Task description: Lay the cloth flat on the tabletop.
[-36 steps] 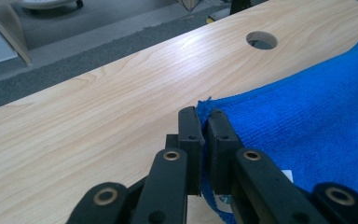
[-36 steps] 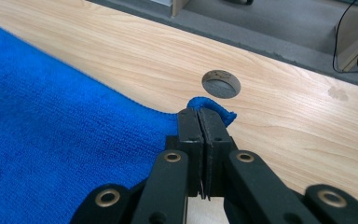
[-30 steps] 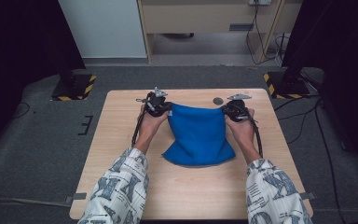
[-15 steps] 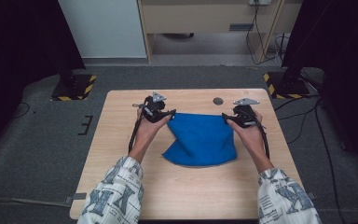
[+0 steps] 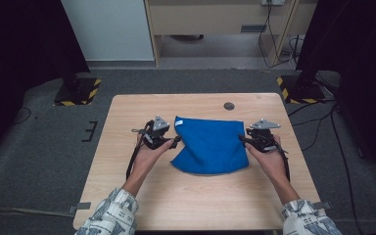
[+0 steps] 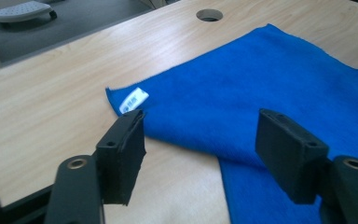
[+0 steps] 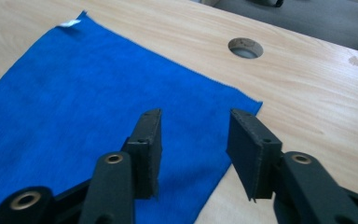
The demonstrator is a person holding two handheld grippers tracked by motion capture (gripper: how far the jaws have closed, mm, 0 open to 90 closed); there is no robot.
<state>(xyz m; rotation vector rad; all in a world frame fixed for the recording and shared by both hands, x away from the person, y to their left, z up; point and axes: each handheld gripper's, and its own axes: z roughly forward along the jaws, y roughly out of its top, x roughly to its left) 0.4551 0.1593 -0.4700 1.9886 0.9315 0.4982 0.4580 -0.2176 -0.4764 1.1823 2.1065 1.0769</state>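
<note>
- The blue cloth [image 5: 210,145] is a soft, fuzzy-napped towel, plain bright blue.
- It lies flat on the table [image 5: 127,186], near the middle and somewhat toward the far edge, folded over so one layer shows atop another along its left side.
- A small white tag [image 6: 134,99] sits at its far-left corner.
- Its far edge runs roughly along the table's far edge; the near edge is narrower.
</note>
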